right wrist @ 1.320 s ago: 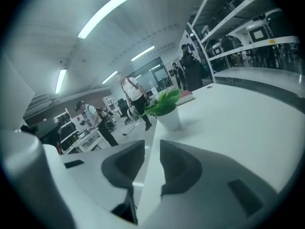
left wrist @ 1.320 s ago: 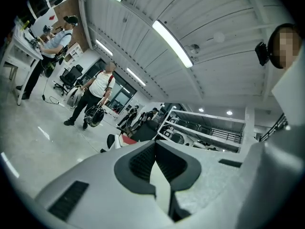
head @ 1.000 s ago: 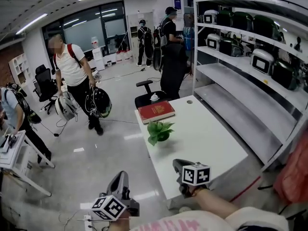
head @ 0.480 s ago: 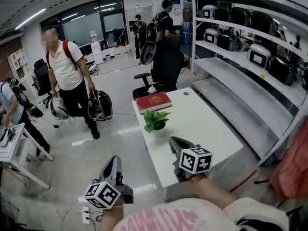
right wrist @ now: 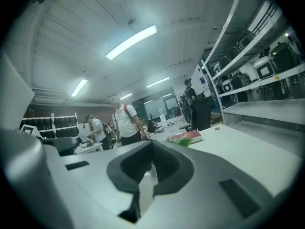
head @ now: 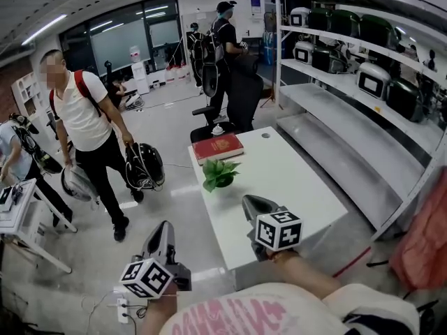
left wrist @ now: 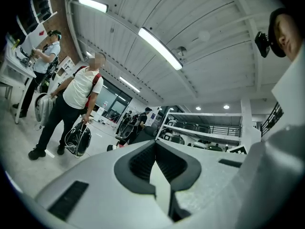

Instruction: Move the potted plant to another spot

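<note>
**Both sets of fingers clenched, plant untouched on the bench**

Your head view alone takes in everything at once. There is one potted plant (head: 219,174) on the white bench (head: 300,194), just beside the near edge of the one red book (head: 218,147). Whether plant and book touch, you cannot tell.

Your two grippers hang well apart from that book, on its near side: the right gripper (head: 248,200) over the bench, the left gripper (head: 165,225) over the floor (head: 140,208).

The right gripper view catches plant and book small, across the bench top. The left gripper view looks elsewhere, at ceiling lights (left wrist: 159,48) and a person (left wrist: 78,92) in a white shirt.

Each gripper view shows its fingers pressed together, nothing between them.
</note>
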### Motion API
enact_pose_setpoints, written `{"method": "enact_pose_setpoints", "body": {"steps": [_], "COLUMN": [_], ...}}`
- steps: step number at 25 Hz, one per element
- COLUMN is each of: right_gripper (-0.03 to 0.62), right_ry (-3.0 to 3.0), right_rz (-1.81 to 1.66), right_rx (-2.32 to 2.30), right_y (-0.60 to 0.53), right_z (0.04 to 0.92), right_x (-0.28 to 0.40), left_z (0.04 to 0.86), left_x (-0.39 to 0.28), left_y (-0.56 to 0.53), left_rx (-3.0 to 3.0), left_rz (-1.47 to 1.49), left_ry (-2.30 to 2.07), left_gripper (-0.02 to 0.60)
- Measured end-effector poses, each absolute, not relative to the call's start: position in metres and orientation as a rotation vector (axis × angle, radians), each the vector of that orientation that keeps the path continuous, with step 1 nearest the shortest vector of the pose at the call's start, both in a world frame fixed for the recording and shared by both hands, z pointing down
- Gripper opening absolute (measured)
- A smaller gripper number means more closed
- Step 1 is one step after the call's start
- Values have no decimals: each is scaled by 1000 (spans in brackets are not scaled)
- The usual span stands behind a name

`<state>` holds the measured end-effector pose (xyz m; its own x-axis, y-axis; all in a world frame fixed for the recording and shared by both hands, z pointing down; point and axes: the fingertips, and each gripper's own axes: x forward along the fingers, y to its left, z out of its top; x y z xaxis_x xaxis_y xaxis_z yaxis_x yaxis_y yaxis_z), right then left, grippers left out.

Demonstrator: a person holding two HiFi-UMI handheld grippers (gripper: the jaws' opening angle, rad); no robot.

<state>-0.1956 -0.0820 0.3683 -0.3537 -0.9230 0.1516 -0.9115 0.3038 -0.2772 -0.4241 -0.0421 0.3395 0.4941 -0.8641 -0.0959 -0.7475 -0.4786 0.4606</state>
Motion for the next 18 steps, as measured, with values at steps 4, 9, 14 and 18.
{"method": "enact_pose_setpoints", "body": {"steps": [4,9,14,18], "right_gripper": [8,8,8,8], "right_ry": [2519,2542,2581,2595], "right_rz": [-498,-505,-527,-540], "right_rx": [-1767,-1766,-1765,-1759], "right_y": [-74,-65,-49,-44], "right_z": [368,373,383,387], "right_x": [-186,-172,-162,-153], "left_z": [338,336,349,356], "left_x": [-411,-392,-382,-375], "left_y": [-36,-27,-15,-6], "left_rx": [2375,2379,2334,2312], "left_rz": [-457,-475,-478,-469], "left_ry": [-1341,-1338,-1355,-1369], "left_gripper": [3,3,3,3]}}
